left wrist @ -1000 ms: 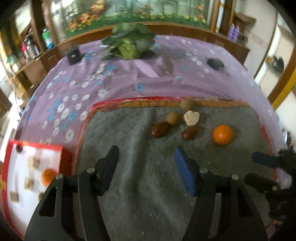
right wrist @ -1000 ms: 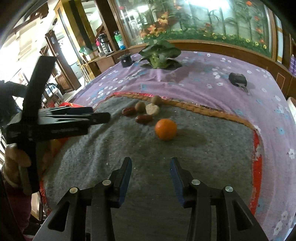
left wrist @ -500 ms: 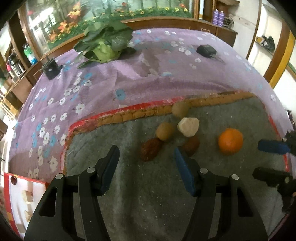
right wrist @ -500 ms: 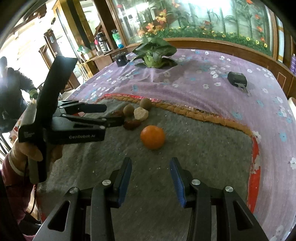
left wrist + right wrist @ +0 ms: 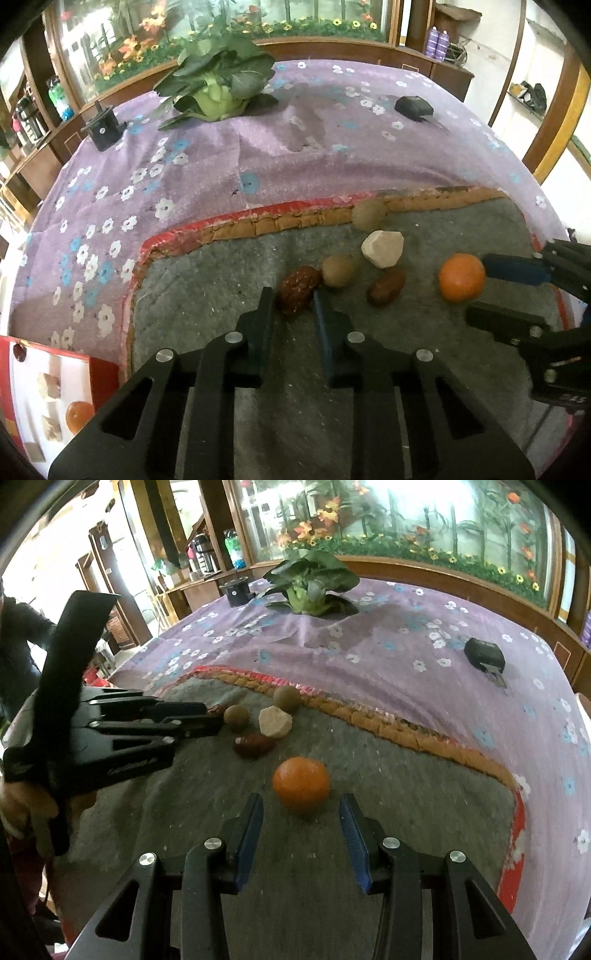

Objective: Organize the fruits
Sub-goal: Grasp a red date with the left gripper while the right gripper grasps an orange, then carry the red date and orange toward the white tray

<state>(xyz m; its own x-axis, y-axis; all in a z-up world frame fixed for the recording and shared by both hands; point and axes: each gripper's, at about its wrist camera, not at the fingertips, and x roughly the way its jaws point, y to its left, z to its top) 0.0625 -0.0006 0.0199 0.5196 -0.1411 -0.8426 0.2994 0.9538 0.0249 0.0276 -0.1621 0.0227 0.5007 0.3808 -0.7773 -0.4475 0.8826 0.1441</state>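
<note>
Left gripper (image 5: 293, 301): jaws have just been closing, from wide to narrow, and now pinch the near end of the wrinkled red date (image 5: 298, 288); contact reads as a grip, though part of the fruit projects beyond the tips. Right gripper (image 5: 301, 812): jaws half-open, unchanged, holding nothing; the orange (image 5: 301, 783) lies just ahead of the tips, not yet between them, nearer than a second ago. Items beyond the jaws, on the grey felt mat (image 5: 229, 332): one round brown fruit (image 5: 338, 270) touching the gripped date; a second, smoother date (image 5: 386, 288) near it; a pale angular lump (image 5: 382, 248); another round brown fruit (image 5: 367, 215) against the mat's braided edge. Further out: purple flowered cloth (image 5: 258, 155), leafy green vegetable (image 5: 218, 86), two small black objects. Red-edged picture card (image 5: 48, 398) at the lower left of the left view, probably the sorting place. Judgement: first pick secured; lift and carry to the card remain, with the orange next.
</note>
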